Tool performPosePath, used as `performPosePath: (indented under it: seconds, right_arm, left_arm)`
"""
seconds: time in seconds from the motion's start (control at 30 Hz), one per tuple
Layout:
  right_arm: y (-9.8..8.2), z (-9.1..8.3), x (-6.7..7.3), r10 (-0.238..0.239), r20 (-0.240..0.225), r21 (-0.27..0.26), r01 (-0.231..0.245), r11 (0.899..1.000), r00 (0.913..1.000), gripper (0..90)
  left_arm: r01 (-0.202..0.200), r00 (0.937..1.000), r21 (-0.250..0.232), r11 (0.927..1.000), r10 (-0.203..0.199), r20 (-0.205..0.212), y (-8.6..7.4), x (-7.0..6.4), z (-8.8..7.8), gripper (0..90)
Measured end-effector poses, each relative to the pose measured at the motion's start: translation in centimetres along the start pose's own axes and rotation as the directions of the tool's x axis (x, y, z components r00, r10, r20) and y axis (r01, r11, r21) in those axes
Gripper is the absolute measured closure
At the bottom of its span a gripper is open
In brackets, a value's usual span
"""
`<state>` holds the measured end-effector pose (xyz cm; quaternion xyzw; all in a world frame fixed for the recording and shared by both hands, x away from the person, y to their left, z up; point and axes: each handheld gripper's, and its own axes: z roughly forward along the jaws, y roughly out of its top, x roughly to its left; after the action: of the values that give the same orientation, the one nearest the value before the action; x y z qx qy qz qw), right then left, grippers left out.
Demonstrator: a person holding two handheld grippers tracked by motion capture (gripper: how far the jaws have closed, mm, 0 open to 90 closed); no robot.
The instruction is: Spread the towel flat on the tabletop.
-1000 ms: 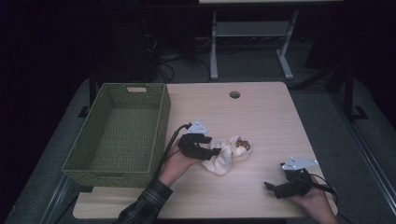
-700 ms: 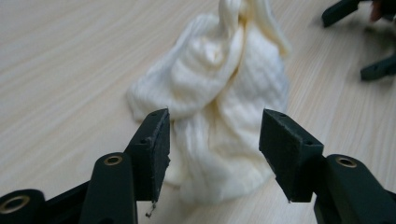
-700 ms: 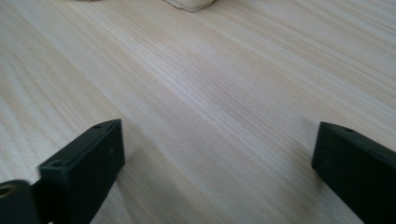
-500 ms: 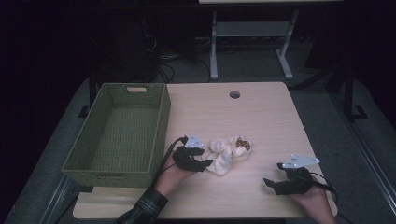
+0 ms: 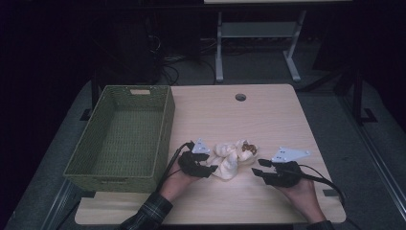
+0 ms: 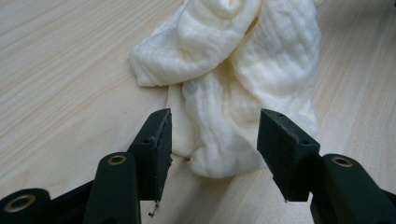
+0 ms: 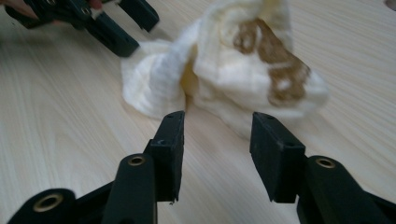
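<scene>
Jaws of the left gripper (image 6: 212, 149) are held apart around the near end of the cream cloth (image 5: 233, 156). Right gripper (image 5: 261, 166), jaws just closing on nothing, is kept just beside it; farther left, the green basket (image 5: 163, 139) is seen.

Left gripper (image 5: 207, 166): black body, grey three-cornered plate on top, black cable trailing near-left. Plaid sleeve (image 5: 152, 215) on left forearm, dark green-grey check. Right gripper (image 5: 257, 166): black, same grey plate, black cable looping right. Jaws in gripper views: matt black blocks, flat inner faces, small screw holes; brass-coloured rings at arm pivots.
</scene>
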<state>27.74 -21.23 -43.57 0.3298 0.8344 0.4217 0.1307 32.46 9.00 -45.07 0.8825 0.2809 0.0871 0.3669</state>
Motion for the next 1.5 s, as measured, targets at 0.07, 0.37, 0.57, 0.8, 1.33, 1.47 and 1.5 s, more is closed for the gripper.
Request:
performPosePath:
  seconds: [0.07, 0.37, 0.57, 0.8, 1.33, 1.47, 1.5]
  right_arm:
    - [0.6, 0.4, 0.2, -0.003, -0.004, 0.000, 0.003, 1.000, 1.0000, 58.2]
    - [2.5, 2.4, 0.6, -0.023, -0.007, -0.002, 0.023, 1.000, 0.9997, 62.6]
    - [3.0, 3.7, 0.6, -0.027, 0.003, -0.007, 0.027, 1.000, 0.9996, 65.8]
    - [3.0, 4.3, 0.2, -0.037, 0.016, -0.005, 0.038, 0.999, 0.9992, 85.6]
    - [4.0, 1.7, -1.3, -0.044, 0.033, -0.038, 0.046, 0.998, 0.9985, 87.1]
    - [4.4, 0.8, -2.6, -0.041, 0.068, -0.046, 0.044, 0.998, 0.9968, 87.2]
    - [4.4, 0.8, -2.6, -0.041, 0.068, -0.046, 0.044, 0.998, 0.9968, 87.2]
  left_arm:
    - [-0.001, 1.0000, 0.000, 1.0000, 0.001, 0.003, 0.0, -0.1, 0.1, 44.8]
    - [-0.011, 0.9999, 0.004, 0.9999, 0.011, -0.001, 0.0, -0.3, 0.2, 51.7]
    - [-0.017, 0.9998, 0.020, 0.9997, 0.017, -0.006, 0.1, -0.3, 0.4, 59.8]
    - [-0.020, 0.9997, 0.032, 0.9993, 0.020, 0.013, 0.3, -0.5, 0.6, 82.6]
    - [-0.005, 0.9999, -0.020, 0.9998, 0.005, 0.014, 0.9, 0.0, -1.0, 88.4]
    - [0.007, 0.9999, -0.025, 0.9997, -0.006, 0.015, 0.9, 0.1, -1.1, 88.4]
    - [0.007, 0.9999, -0.025, 0.9997, -0.006, 0.015, 0.9, 0.1, -1.1, 88.5]
